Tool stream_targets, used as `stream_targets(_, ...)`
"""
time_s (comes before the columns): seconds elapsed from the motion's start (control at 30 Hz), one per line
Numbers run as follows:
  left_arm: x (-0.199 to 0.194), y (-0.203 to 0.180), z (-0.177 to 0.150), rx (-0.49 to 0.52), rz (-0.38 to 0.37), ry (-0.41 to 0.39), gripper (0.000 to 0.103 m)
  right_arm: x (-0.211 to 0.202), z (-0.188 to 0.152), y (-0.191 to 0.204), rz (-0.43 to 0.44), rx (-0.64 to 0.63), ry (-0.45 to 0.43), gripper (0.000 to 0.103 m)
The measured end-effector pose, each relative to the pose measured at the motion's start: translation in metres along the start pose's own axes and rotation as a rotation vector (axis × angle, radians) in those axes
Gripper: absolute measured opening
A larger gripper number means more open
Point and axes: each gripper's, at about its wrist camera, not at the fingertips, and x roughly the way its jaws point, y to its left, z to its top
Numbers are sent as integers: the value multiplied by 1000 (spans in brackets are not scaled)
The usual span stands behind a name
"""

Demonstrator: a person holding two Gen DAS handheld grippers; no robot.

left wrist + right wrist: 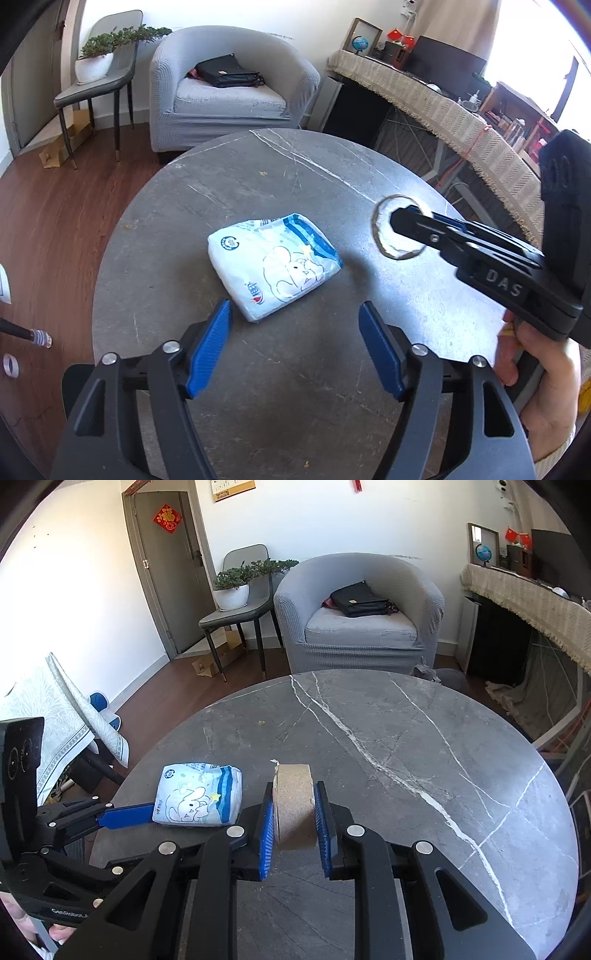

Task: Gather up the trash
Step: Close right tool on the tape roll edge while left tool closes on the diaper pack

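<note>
The round grey marble tabletop [406, 746] carries a white-and-blue plastic tissue pack [275, 264] mid-surface. The left gripper [295, 314], jaws apart and empty, hovers just behind it, likely lining up. The right gripper [293, 812] is clamped on a flattened brown cardboard tape ring [294, 805] near the right edge.

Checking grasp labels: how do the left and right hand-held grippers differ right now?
Left hand-held gripper is open, nothing held, with the tissue pack just ahead; right hand-held gripper is shut on the cardboard tape core. Both have blue pads and are over the round grey table.
</note>
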Motion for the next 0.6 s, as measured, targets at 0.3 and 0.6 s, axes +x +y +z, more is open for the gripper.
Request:
stream_targets(0.3,14,-22,3,-30,169,-1,93,-19,-1,-23,20,38,-33,20)
stream_targets(0.6,27,-28,20,-159,290,31,96,-35,-5,-35,43,64,-54,20)
